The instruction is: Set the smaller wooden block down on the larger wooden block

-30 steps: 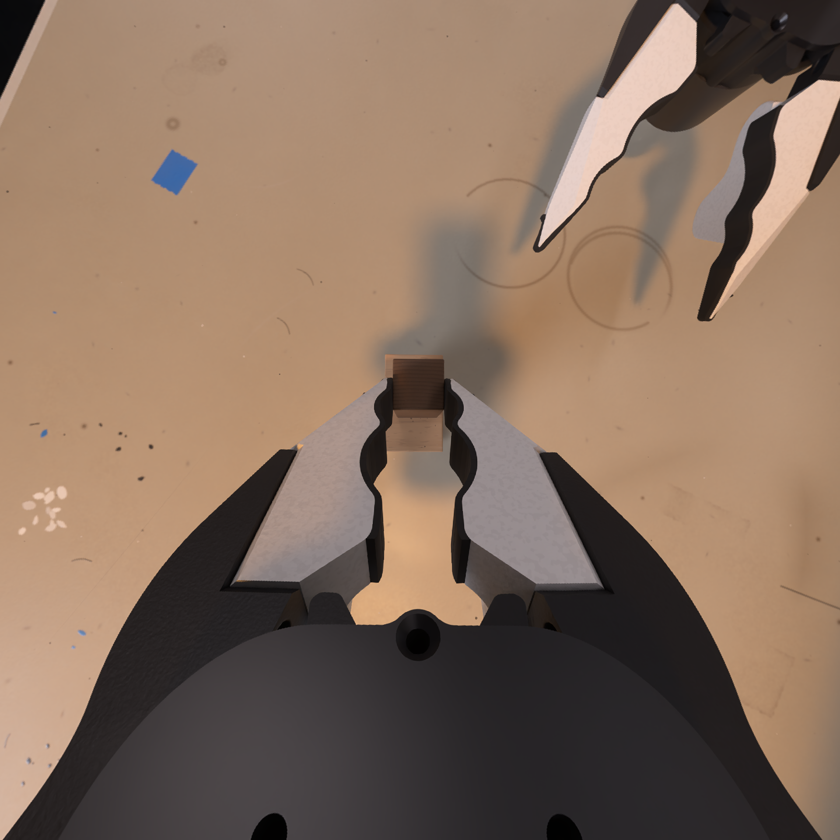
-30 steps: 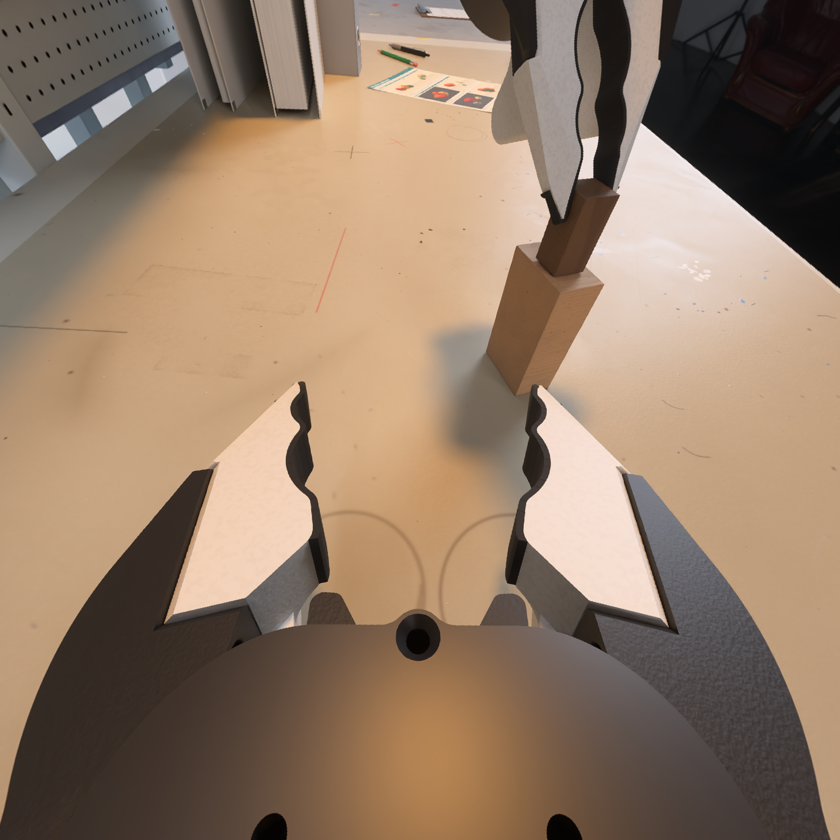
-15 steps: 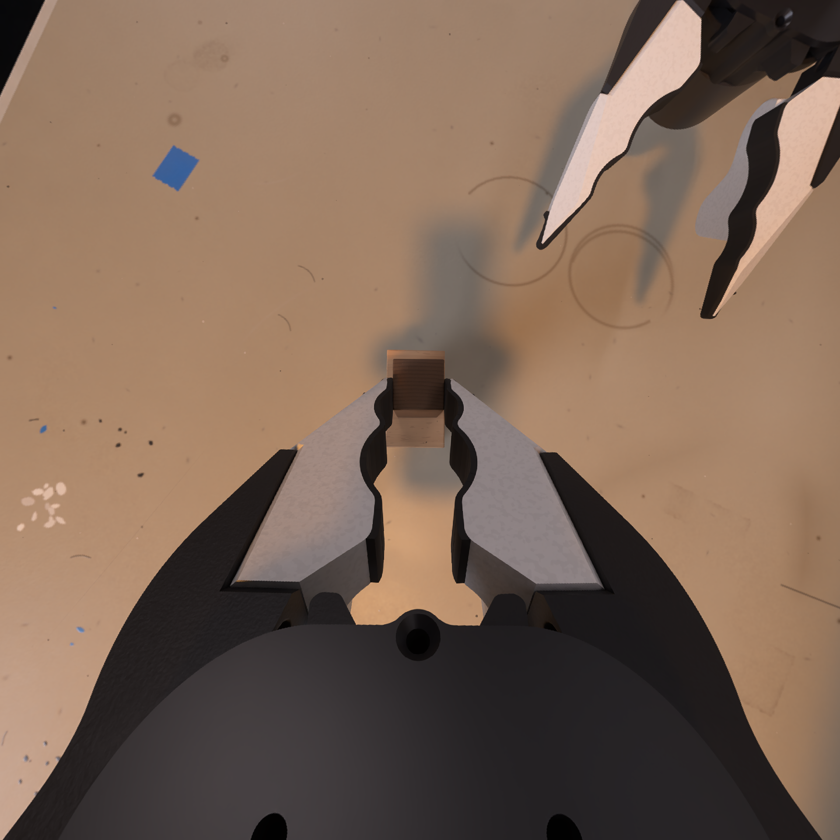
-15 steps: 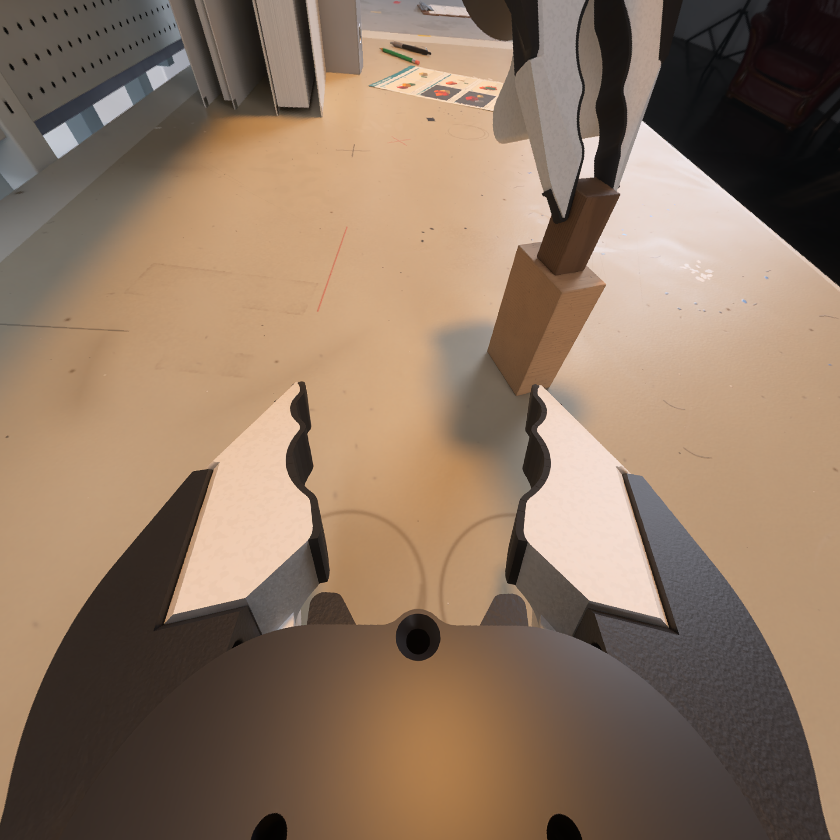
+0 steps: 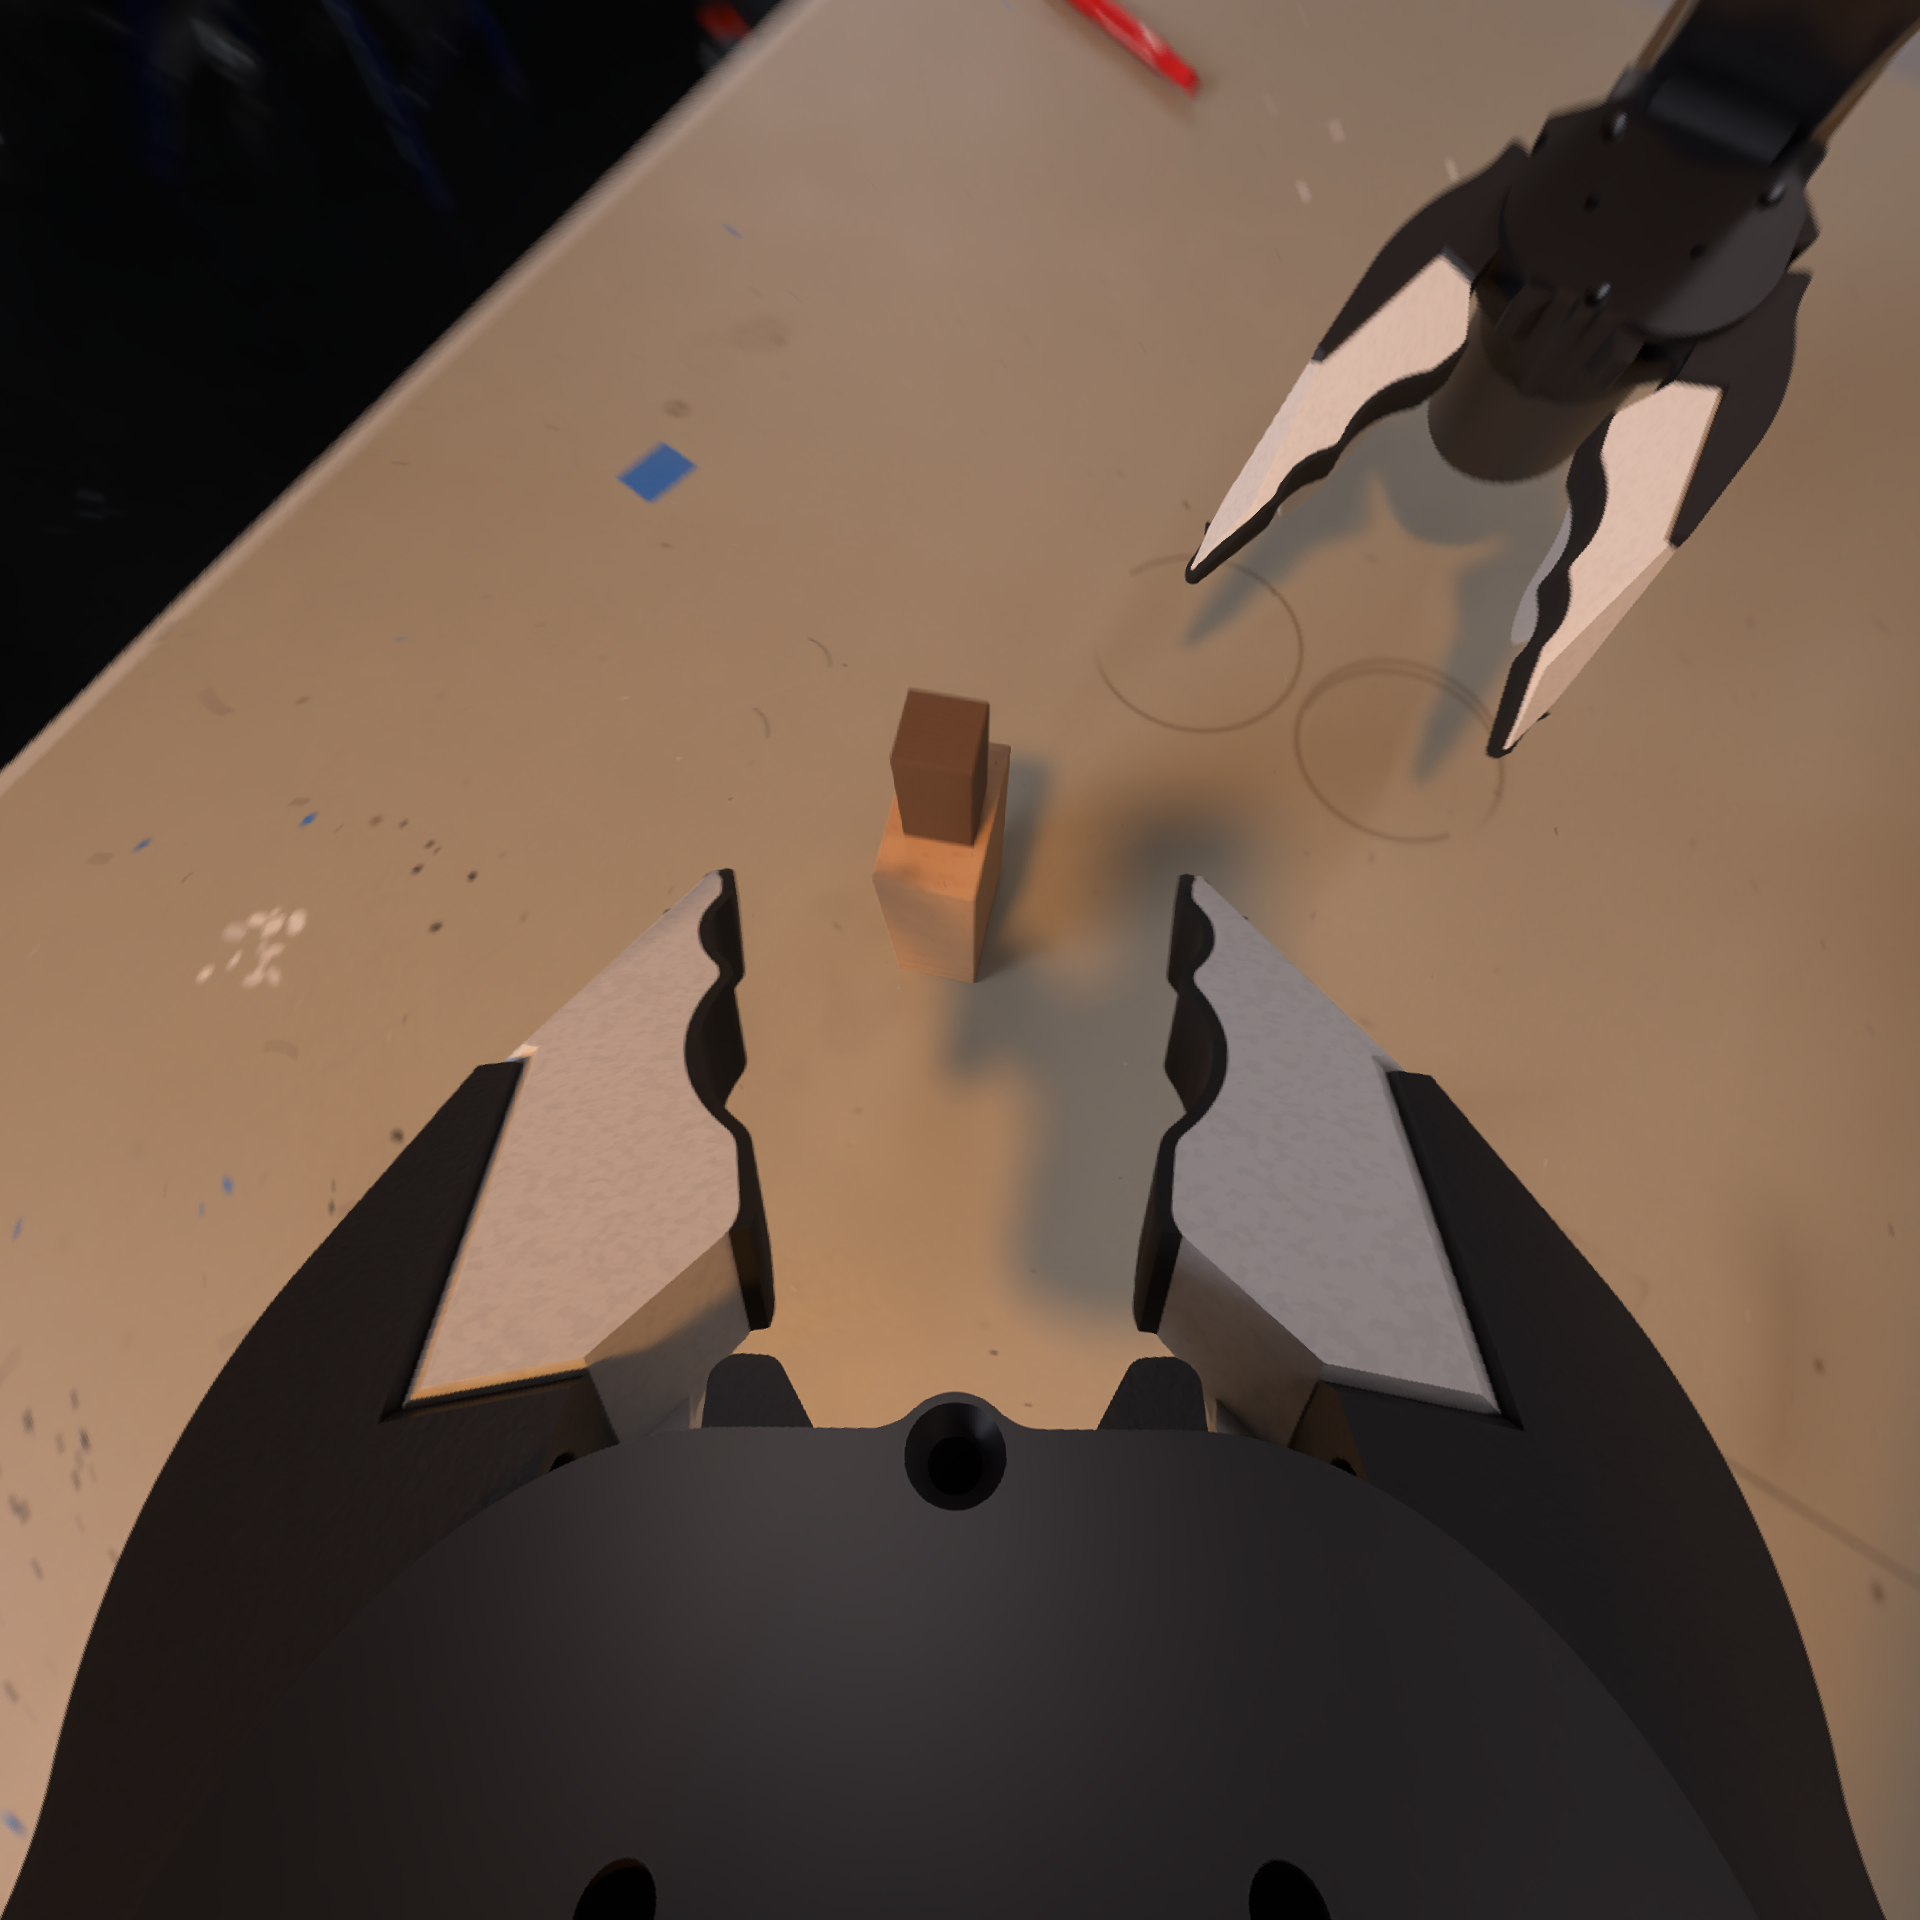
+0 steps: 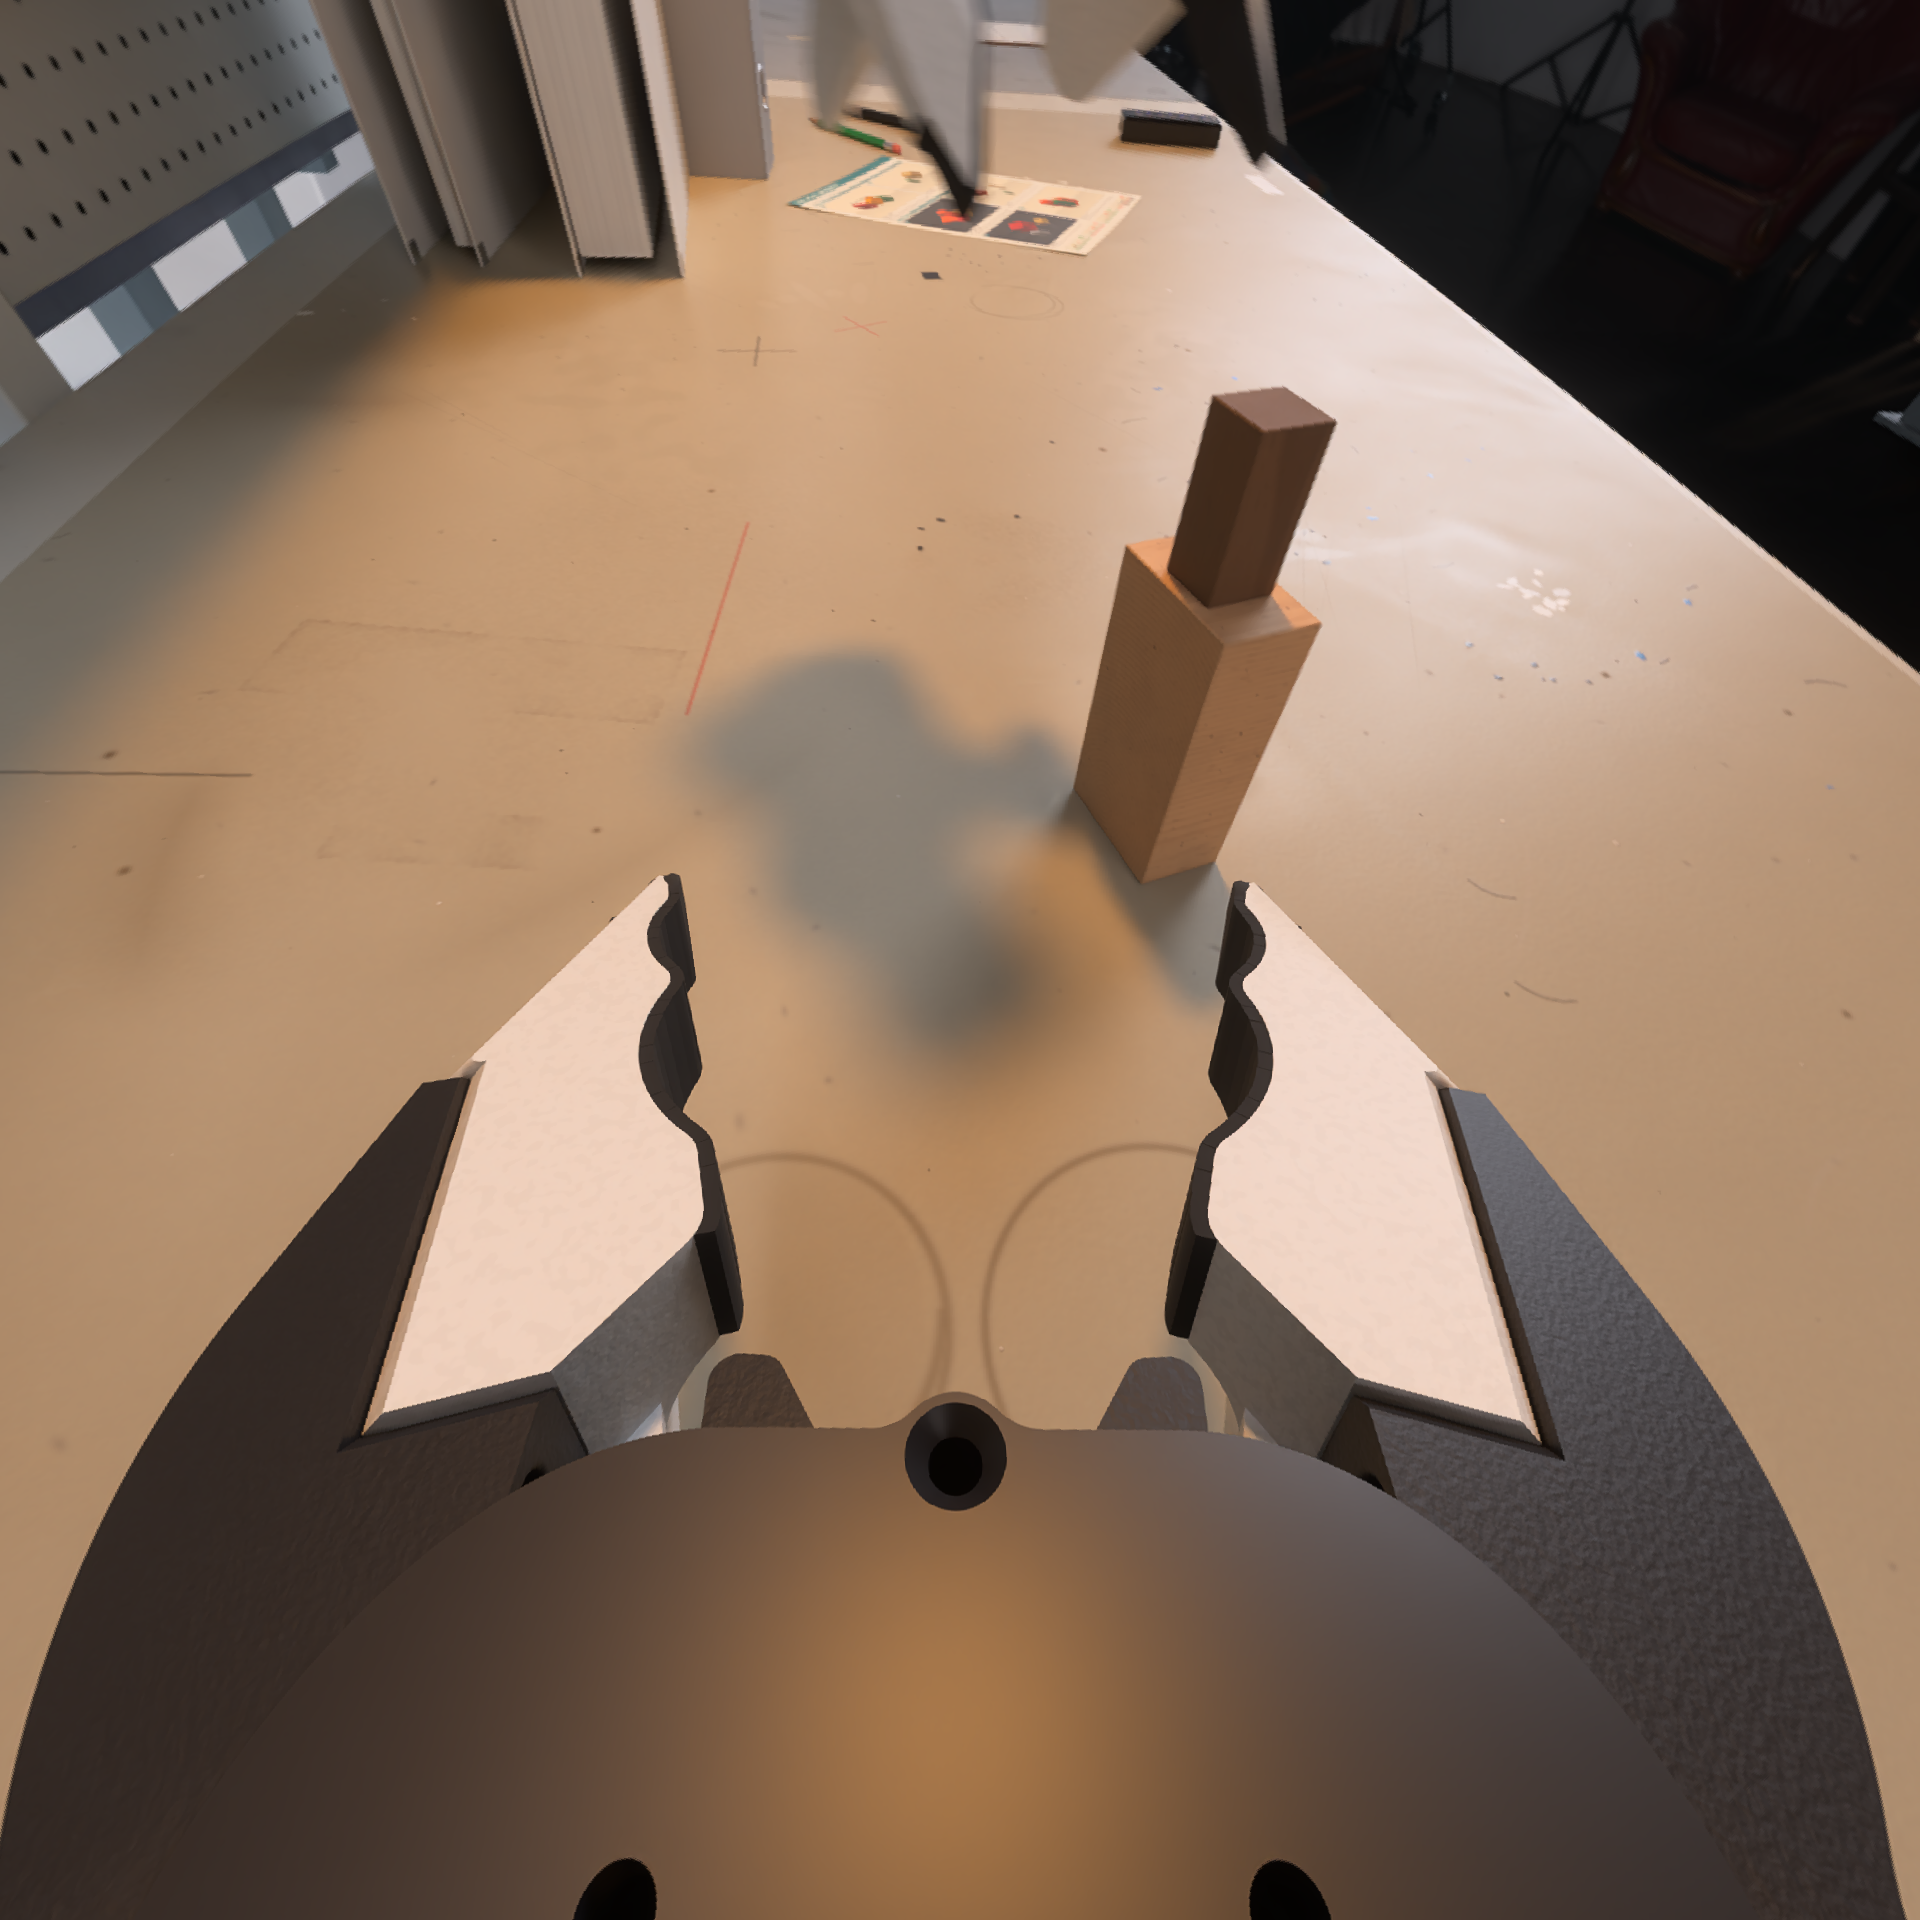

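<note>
A: Biggest first. What's the surface?

B: Tan table (image 6: 416,520), scuffed, w/ two thin rings drawn on it near the right gripper (image 6: 954,883). Pegboard panel (image 6: 135,156) far left, a printed sheet (image 6: 1039,213) far centre.

A: Grippers?

B: Left gripper (image 5: 954,878): fingers spread wide, nothing between them, clear of the blocks. Right gripper also spread and empty, tips low over the table (it shows far right in the left wrist view, approx. over those rings).

A: And the blocks?

B: Larger wooden block (image 6: 1184,727), pale, stands upright on the table, just beyond the right gripper's right fingertip. Smaller wooden block (image 6: 1247,499), dark brown, stands upright on its top face, touching it, set toward one side rather than centred. Neither gripper touches either block.

A: Small stuff?

B: Blue tape square (image 5: 657,471) far left, white paint flecks (image 5: 255,945) left, red marker (image 5: 1143,47) at the far edge.
</note>
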Controlling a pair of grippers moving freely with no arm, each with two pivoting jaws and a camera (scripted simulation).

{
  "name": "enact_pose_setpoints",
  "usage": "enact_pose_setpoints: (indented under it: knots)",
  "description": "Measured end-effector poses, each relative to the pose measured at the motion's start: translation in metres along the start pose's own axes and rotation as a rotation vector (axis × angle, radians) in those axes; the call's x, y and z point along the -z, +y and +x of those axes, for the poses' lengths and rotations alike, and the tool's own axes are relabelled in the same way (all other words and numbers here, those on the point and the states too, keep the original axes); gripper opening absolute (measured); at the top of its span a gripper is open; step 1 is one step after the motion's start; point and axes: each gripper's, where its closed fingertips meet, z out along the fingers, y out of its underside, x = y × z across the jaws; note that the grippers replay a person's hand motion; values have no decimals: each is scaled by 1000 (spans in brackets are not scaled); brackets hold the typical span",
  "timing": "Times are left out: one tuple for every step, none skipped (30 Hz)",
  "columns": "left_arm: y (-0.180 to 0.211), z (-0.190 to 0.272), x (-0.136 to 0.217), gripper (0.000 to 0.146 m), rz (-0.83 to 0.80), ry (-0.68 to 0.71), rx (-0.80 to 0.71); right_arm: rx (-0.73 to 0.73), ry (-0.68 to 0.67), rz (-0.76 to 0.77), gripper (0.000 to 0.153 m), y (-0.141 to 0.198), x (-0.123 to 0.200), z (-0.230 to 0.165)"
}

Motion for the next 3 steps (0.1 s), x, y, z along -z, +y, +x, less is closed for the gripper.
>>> enact_pose_setpoints:
  knots:
    - [5,5,10,88,50,-47,25,-8,6,-5,102,1,0,2]
    - [12,10,19,90,99,-94,53,-18,15,-13,102,3,0,4]
    - [18,14,26,91,145,-136,81,-30,26,-24,102,5,0,6]
